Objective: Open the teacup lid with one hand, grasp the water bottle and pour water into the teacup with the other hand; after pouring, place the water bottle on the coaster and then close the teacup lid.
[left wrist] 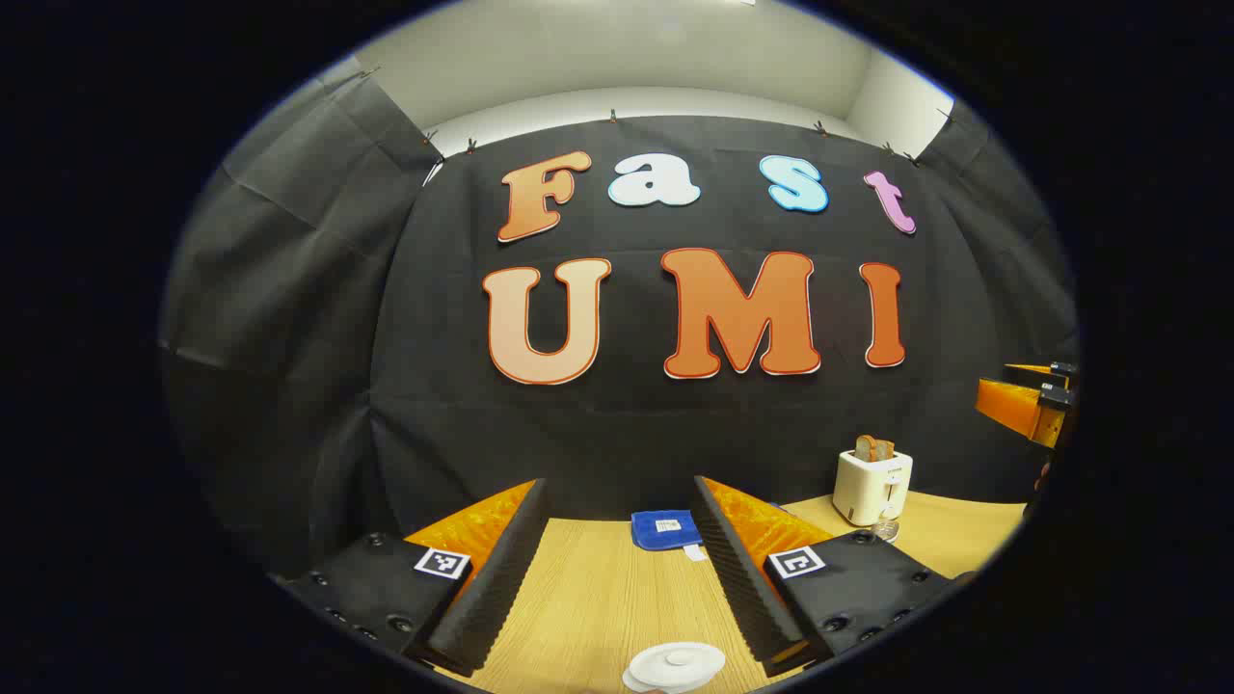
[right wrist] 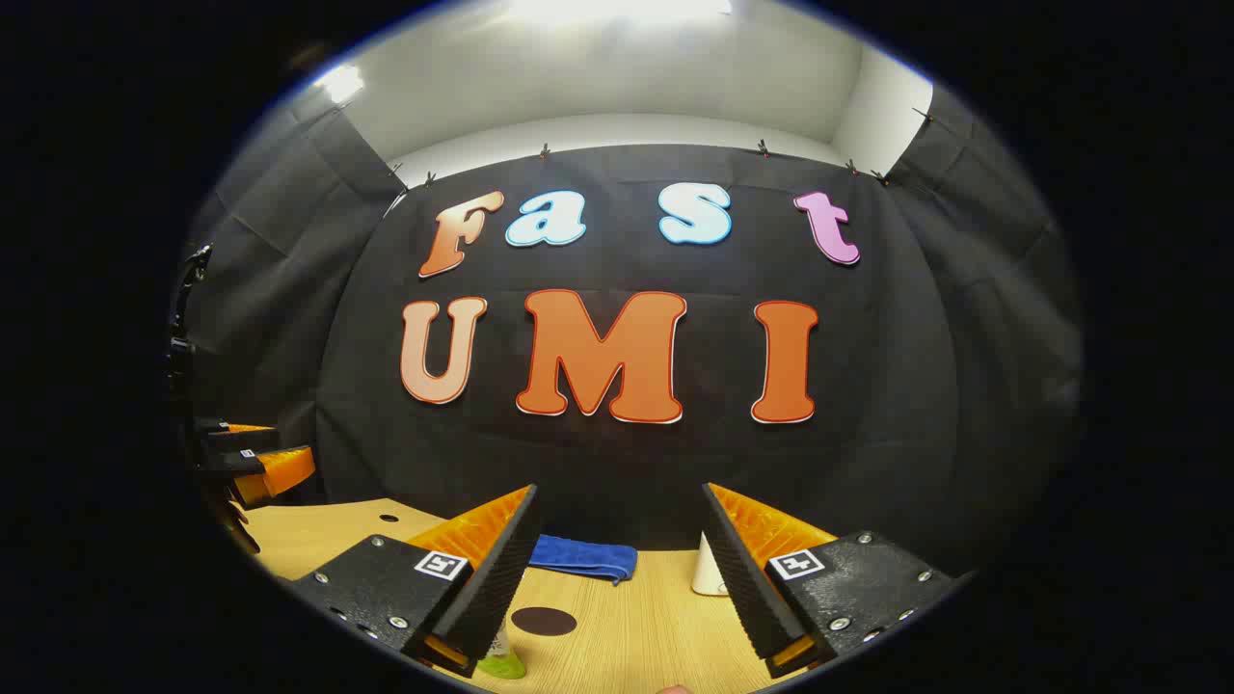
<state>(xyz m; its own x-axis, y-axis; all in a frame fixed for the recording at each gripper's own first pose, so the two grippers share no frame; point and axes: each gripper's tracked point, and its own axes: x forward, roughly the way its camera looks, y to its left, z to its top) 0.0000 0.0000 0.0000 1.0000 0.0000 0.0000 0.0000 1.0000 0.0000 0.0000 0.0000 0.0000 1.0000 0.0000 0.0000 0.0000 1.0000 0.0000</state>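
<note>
Table (left wrist: 598, 588) of pale wood, black-draped booth

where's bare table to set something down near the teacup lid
Bare wood runs from the white teacup lid up to the blue cloth, between the left hand-held gripper fingers. The right gripper view shows free wood right of the dark coaster. It is more crowded by the toaster and the glass.
</note>
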